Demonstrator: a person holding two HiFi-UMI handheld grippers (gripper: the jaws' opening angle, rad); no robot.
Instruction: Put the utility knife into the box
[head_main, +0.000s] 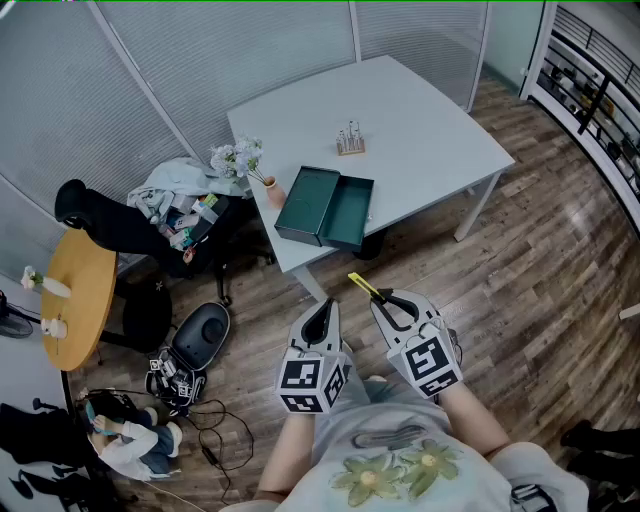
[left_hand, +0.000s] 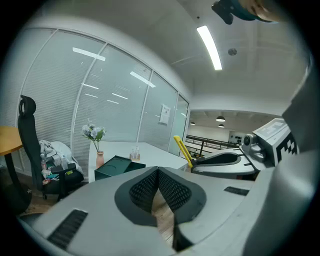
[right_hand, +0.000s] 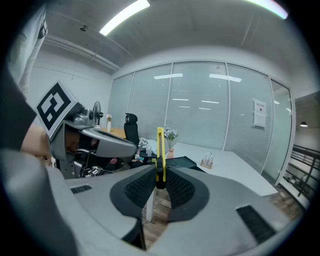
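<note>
A yellow utility knife (head_main: 364, 286) sticks out forward from my right gripper (head_main: 387, 301), which is shut on it; in the right gripper view the utility knife (right_hand: 160, 156) stands upright between the pads. My left gripper (head_main: 322, 314) is beside it, shut with nothing held; its gripper (left_hand: 157, 175) tips meet in the left gripper view. The dark green box (head_main: 325, 207) lies open on the near corner of the white table (head_main: 420, 130), ahead of both grippers. The box (left_hand: 118, 165) also shows in the left gripper view, and the box (right_hand: 186, 162) lies behind the knife.
A vase of flowers (head_main: 250, 165) stands left of the box, a small wooden rack (head_main: 350, 143) behind it. A black chair (head_main: 110, 225) with a pile of clutter, a round wooden table (head_main: 75, 295) and cables on the floor lie to the left. Wood floor spreads to the right.
</note>
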